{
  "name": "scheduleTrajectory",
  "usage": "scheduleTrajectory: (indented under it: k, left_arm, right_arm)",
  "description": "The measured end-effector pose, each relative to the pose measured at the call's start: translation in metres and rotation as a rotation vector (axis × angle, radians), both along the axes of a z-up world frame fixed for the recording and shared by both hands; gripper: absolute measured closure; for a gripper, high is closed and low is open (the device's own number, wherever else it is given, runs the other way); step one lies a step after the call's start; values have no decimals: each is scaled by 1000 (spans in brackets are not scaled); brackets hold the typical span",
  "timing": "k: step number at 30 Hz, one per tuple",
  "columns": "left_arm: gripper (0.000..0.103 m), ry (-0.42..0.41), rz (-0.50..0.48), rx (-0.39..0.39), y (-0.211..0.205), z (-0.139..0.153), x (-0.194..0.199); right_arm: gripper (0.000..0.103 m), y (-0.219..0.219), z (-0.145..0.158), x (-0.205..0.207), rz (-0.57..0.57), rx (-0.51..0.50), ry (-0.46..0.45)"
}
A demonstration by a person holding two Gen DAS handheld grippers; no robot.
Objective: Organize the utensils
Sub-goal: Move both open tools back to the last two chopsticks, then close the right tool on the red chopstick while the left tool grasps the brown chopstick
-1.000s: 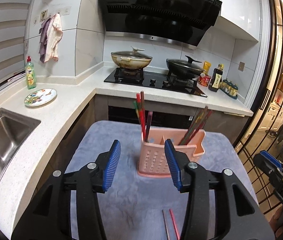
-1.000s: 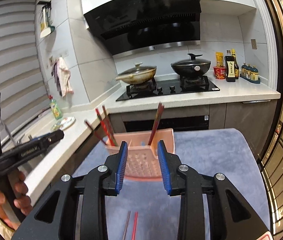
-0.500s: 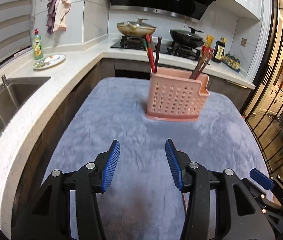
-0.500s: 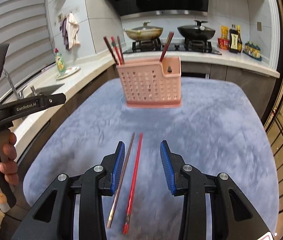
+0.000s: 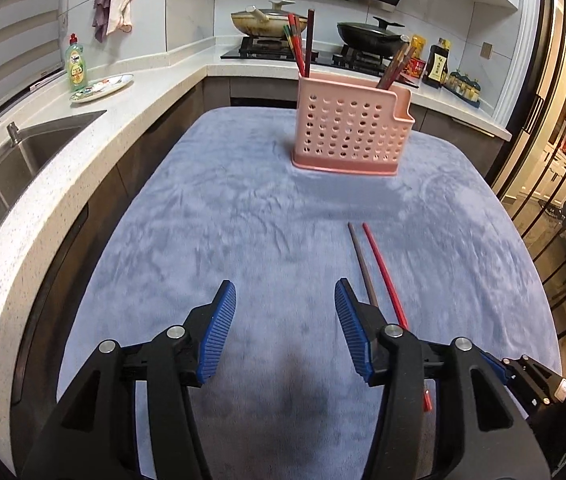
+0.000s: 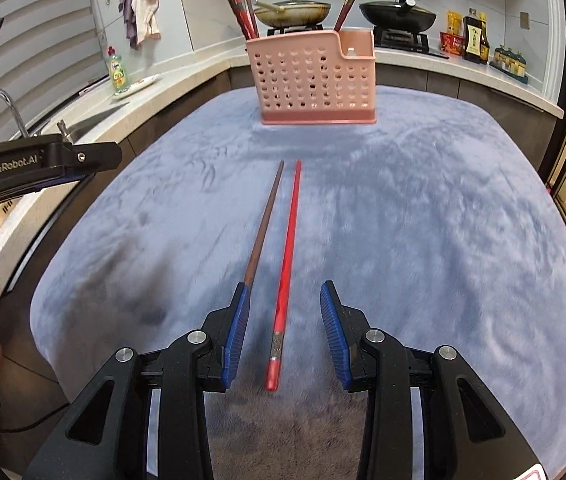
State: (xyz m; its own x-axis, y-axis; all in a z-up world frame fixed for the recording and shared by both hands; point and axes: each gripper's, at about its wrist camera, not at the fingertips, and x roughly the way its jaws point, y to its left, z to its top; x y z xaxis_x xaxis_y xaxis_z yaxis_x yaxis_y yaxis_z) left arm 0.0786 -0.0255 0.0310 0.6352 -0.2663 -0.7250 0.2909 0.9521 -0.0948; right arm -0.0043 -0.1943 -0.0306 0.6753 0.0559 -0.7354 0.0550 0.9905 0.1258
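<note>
A red chopstick (image 6: 287, 248) and a brown chopstick (image 6: 265, 224) lie side by side on the blue-grey cloth (image 6: 423, 220). My right gripper (image 6: 285, 334) is open, with the red chopstick's near end between its fingers and the brown one beside its left finger. My left gripper (image 5: 285, 330) is open and empty over the cloth, left of the chopsticks; the red one (image 5: 381, 268) and the brown one (image 5: 361, 262) show there. A pink perforated holder (image 6: 315, 80) with several chopsticks stands at the far side, also in the left wrist view (image 5: 349, 132).
A white counter with a sink (image 5: 23, 156) runs along the left. A plate (image 5: 101, 86) and a green soap bottle (image 5: 77, 64) stand on it. The stove with two pans (image 5: 367, 34) and sauce bottles (image 5: 437, 66) is behind the holder.
Both grippers have come down and back toward the near edge of the cloth. The right gripper now straddles the near end of the red chopstick.
</note>
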Motion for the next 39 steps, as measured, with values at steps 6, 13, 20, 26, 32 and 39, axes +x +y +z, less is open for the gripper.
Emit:
scheduleTrajectory:
  k: [6, 13, 20, 26, 32, 39]
  left_arm:
    - [54, 32, -10, 13, 0, -13, -9]
    - [53, 61, -14, 24, 0, -25, -15]
    - [47, 83, -29, 35, -6, -34, -21]
    - [37, 120, -67, 36, -19, -47, -29]
    - [29, 167, -114, 40, -39, -63, -37]
    - [29, 207, -151, 57, -60, -80, -41]
  right_arm:
    - [69, 4, -20, -3, -4, 2, 43]
    - [78, 4, -31, -6, -7, 5, 73]
    - [96, -1, -35, -7, -24, -3, 80]
    - [96, -19, -33, -17, -89, 19, 73]
    - [96, -41, -32, -29, -142, 53, 75]
    - [96, -47, -35, -35, -149, 72, 77]
